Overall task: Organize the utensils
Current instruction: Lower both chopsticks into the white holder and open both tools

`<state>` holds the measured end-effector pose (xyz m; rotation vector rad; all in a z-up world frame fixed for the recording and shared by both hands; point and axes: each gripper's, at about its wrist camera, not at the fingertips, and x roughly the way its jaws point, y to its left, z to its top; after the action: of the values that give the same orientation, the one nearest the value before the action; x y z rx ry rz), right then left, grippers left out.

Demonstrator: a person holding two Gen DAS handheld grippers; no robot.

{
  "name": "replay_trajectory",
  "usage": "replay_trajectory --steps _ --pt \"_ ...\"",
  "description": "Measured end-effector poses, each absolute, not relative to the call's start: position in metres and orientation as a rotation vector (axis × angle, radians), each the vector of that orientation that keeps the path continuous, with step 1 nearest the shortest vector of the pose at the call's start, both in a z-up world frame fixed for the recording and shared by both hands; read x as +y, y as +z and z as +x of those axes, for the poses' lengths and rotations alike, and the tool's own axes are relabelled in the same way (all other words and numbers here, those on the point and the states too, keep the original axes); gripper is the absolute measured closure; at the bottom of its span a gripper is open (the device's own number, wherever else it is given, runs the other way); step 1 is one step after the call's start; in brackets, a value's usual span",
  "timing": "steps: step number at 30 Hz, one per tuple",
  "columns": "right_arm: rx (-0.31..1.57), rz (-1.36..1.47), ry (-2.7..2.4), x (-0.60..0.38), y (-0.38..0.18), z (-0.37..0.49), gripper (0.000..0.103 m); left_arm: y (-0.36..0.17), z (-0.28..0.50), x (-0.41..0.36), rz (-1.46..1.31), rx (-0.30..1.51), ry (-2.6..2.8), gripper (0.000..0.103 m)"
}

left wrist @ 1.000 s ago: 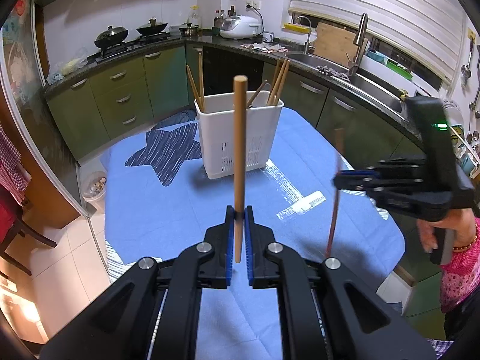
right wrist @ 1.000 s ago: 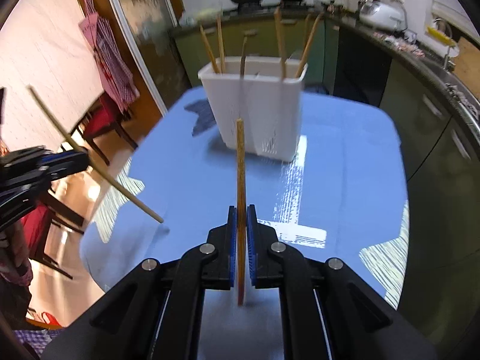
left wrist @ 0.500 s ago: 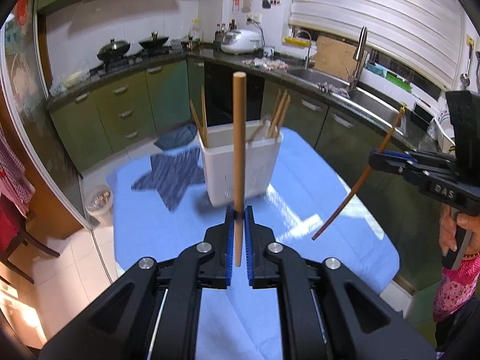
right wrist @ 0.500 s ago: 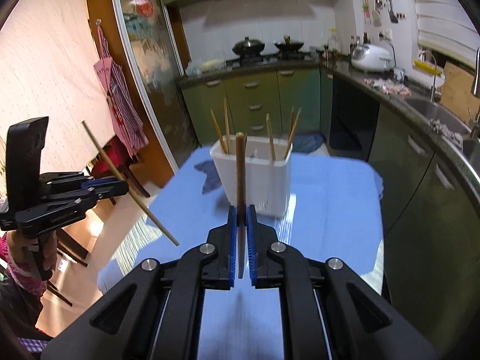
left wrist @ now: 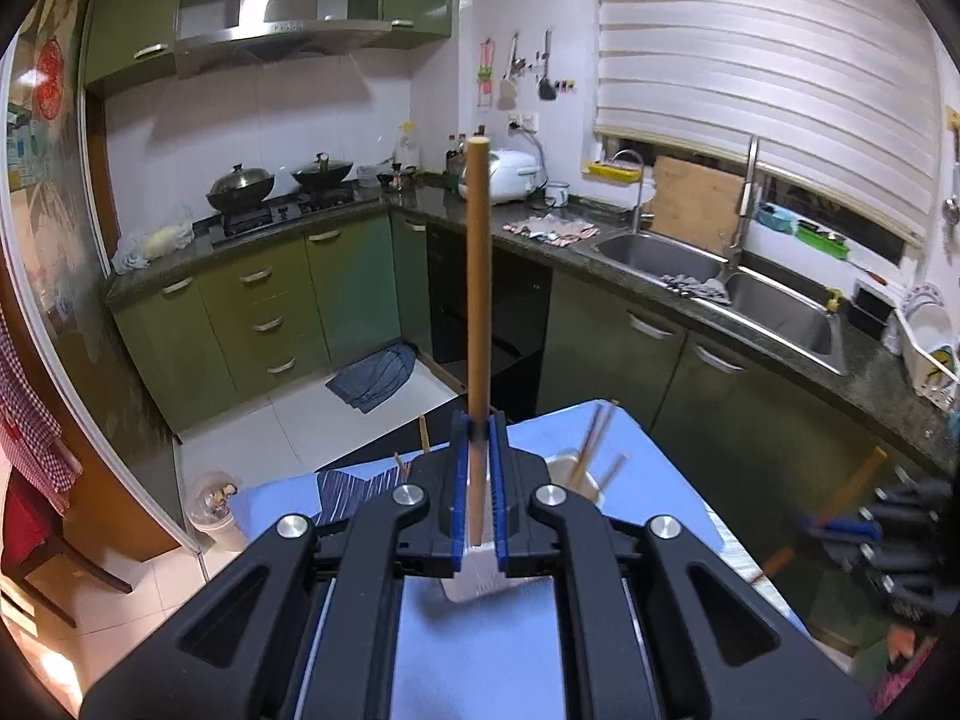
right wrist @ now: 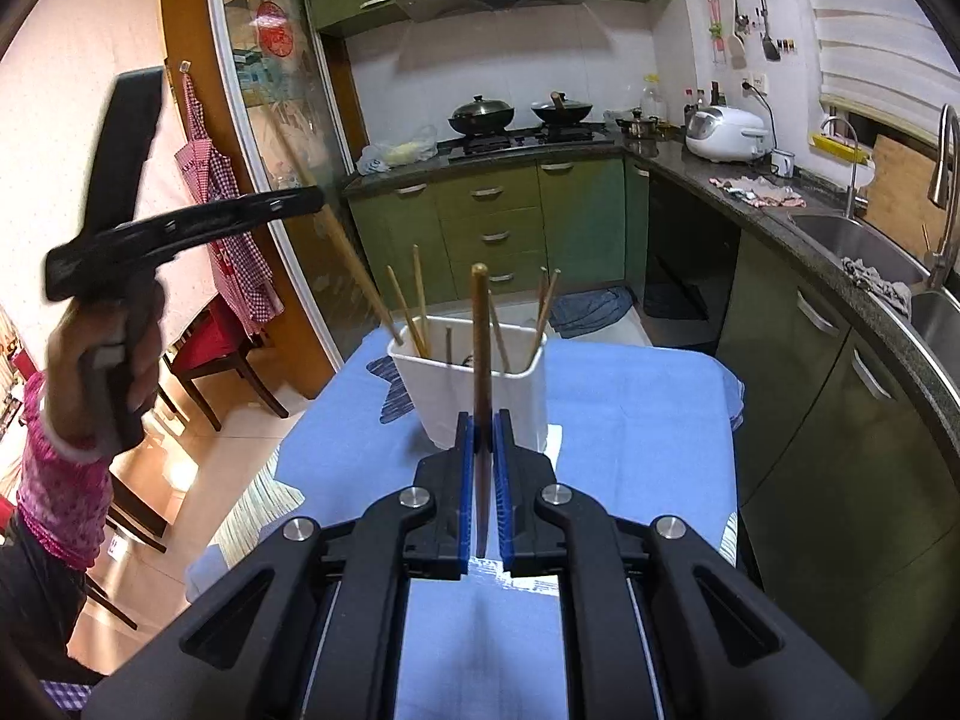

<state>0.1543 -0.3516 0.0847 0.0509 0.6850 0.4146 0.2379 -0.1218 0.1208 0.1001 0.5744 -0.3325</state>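
Observation:
My left gripper [left wrist: 478, 429] is shut on a light wooden chopstick [left wrist: 479, 276] that stands upright. In the right wrist view the left gripper [right wrist: 180, 222] is raised high at the left and its chopstick [right wrist: 354, 267] slants down toward the holder. My right gripper [right wrist: 483, 426] is shut on a darker chopstick [right wrist: 480, 330], upright in front of the white utensil holder [right wrist: 480, 396], which has several chopsticks in it. In the left wrist view the holder [left wrist: 564, 471] is mostly hidden under my fingers, and the right gripper [left wrist: 840, 525] shows blurred at the lower right.
The holder stands on a table with a blue cloth [right wrist: 636, 420]. Green cabinets [right wrist: 498, 222], a hob with pans [right wrist: 510, 114] and a sink [left wrist: 720, 282] line the walls. A wooden chair [right wrist: 222, 348] stands left of the table.
Both grippers have risen and tilted up with their chopsticks. The left gripper has moved over the holder, which now sits low under its fingers.

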Motion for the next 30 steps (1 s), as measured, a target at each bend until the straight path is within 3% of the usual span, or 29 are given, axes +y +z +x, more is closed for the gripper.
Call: replay_trajectory --steps 9,12,16,19,21,23,30 --pt "0.693 0.066 0.399 -0.359 0.079 0.165 0.096 0.07 0.279 -0.134 0.105 0.687 -0.326 0.096" --pt "0.688 0.067 0.398 -0.357 0.082 0.171 0.096 0.054 0.28 -0.134 0.116 0.72 -0.329 0.078" --pt "0.671 0.075 0.397 -0.355 0.093 0.184 0.096 0.043 0.272 -0.127 0.12 0.748 -0.345 0.074" --pt "0.64 0.089 0.385 -0.356 0.11 0.195 0.096 0.045 0.254 -0.116 0.09 0.737 -0.359 0.053" --pt "0.602 0.111 0.365 -0.358 0.125 0.205 0.096 0.048 0.237 -0.109 0.077 0.711 -0.373 0.051" --pt "0.559 0.134 0.336 -0.362 0.139 0.214 0.096 0.051 0.217 -0.101 0.058 0.686 -0.388 0.038" --pt "0.532 0.191 0.294 -0.358 0.155 0.266 0.096 0.051 0.162 -0.076 0.057 0.625 -0.376 0.023"
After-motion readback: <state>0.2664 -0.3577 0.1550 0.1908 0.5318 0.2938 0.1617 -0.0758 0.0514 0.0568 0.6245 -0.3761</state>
